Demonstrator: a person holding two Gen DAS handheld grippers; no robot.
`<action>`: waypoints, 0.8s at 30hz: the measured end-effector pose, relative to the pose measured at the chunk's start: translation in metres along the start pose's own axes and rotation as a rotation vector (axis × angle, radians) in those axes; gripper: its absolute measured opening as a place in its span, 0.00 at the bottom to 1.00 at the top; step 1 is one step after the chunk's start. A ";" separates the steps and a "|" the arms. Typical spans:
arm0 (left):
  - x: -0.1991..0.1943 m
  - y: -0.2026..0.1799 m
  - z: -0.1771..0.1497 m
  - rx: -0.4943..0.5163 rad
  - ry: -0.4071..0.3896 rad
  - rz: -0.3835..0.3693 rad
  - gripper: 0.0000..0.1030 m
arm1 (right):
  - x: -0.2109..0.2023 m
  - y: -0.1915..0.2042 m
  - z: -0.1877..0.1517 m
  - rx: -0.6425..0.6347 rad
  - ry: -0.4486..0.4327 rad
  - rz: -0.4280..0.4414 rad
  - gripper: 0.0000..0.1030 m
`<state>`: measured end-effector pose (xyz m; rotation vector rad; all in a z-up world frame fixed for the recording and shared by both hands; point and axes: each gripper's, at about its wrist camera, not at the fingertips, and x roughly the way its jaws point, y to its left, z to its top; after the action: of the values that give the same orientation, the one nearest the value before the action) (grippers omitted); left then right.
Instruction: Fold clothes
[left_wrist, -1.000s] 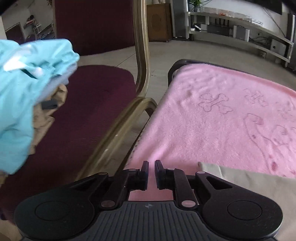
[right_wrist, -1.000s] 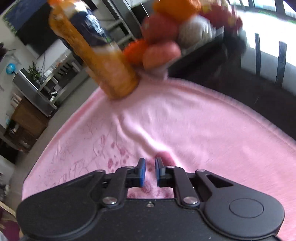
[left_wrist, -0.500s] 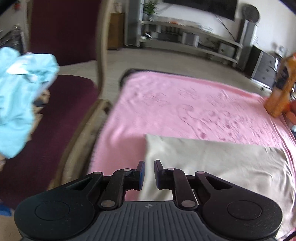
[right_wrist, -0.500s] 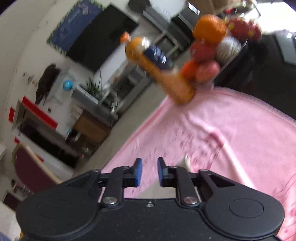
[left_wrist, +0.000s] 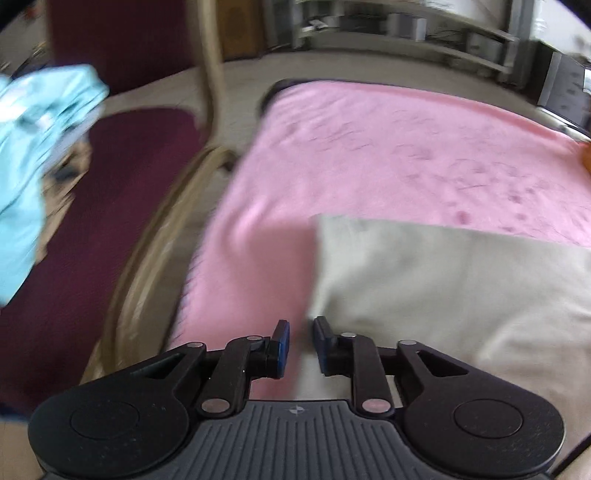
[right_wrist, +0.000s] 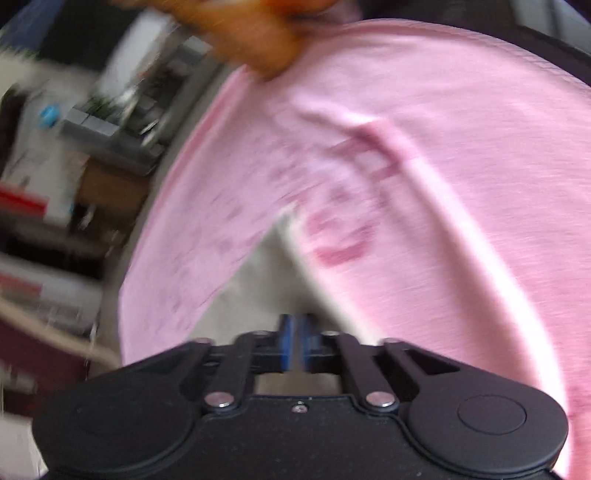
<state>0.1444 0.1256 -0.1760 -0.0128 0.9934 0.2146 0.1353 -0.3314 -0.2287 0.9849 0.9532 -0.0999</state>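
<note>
Both views are motion-blurred; details are soft.

My left hand-held gripper (left_wrist: 301, 345) hovers low over the near left corner of the beige garment (left_wrist: 443, 288), which lies flat on the pink towel (left_wrist: 388, 147) covering the desk. Fingers stand a little apart with a clear gap between the blue pads (left_wrist: 283, 341); nothing is in them. The garment's left edge runs just ahead of the right finger, with the pink towel showing under the left finger.

My right hand-held gripper (right_wrist: 295, 347) has its pads nearly pressed together, only a thin slit between them. I can't tell whether any cloth is pinched there; none shows between the pads. A wedge of the beige garment (right_wrist: 266, 280) shows just ahead of the fingertips, its corner pointing away over the pink towel (right_wrist: 443, 147). A blurred orange bottle (right_wrist: 255, 40) stands at the towel's far edge.

Off to the left, a light blue garment (left_wrist: 33, 155) is heaped on the maroon chair (left_wrist: 110, 192), well apart from the work.

Judgement: the beige piece looks laid out flat, and the step in hand is taking hold of its near corners for a fold. Next move calls for the left fingers to drop onto the corner and close on the top layer only, not the towel beneath. The right needs to spread before it can take its corner. The towel is loose and could lift along with the garment.
</note>
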 end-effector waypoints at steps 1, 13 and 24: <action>0.002 0.007 -0.001 -0.027 0.022 0.032 0.18 | -0.008 -0.007 0.003 0.035 -0.050 -0.023 0.00; -0.053 0.030 -0.044 -0.139 -0.036 -0.116 0.12 | -0.060 -0.019 -0.020 0.036 -0.088 0.035 0.11; -0.033 0.011 -0.050 -0.065 0.037 -0.081 0.16 | -0.028 0.004 -0.038 -0.118 0.066 0.050 0.13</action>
<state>0.0834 0.1247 -0.1752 -0.1163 1.0208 0.1732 0.0958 -0.3097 -0.2136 0.9073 0.9830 0.0310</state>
